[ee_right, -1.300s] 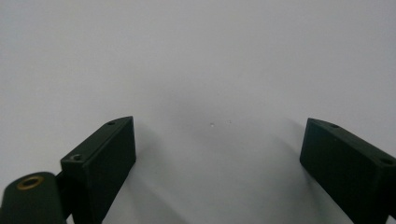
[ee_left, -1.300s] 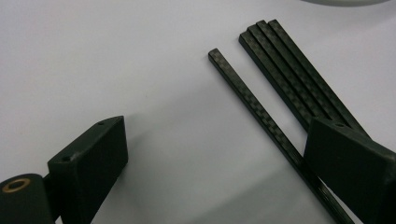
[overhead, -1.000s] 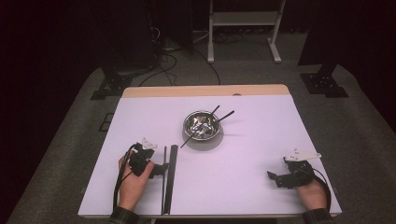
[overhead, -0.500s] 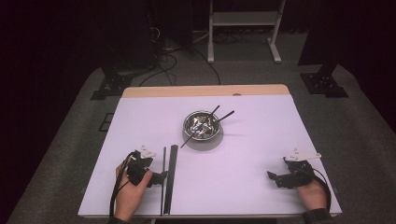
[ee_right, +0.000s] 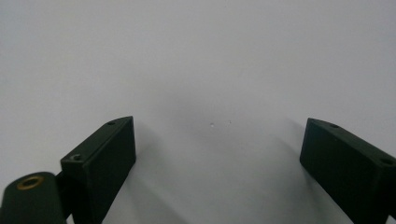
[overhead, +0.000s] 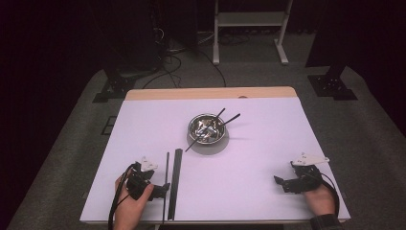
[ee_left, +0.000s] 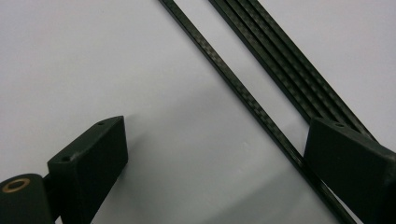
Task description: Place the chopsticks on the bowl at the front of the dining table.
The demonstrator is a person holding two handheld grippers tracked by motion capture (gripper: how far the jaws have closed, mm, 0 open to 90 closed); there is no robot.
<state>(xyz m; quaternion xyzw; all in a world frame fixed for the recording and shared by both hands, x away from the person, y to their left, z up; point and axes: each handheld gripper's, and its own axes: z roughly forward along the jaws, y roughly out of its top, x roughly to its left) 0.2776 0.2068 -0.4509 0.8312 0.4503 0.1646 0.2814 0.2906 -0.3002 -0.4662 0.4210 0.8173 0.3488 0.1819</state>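
The left gripper (overhead: 160,188) holds its jaws wide around one black stick (ee_left: 247,100); the right gripper (overhead: 282,183) rests wide, empty.

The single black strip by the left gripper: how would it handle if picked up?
The single strip shows a carbon-weave pattern, so probably stiff and light. Thin and flat on the table, it may resist pinching. The left gripper, jaws open, straddles it.

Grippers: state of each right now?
Left gripper: open, holding nothing; single black rod passes between its jaws.
Right gripper: open, empty, over bare table.
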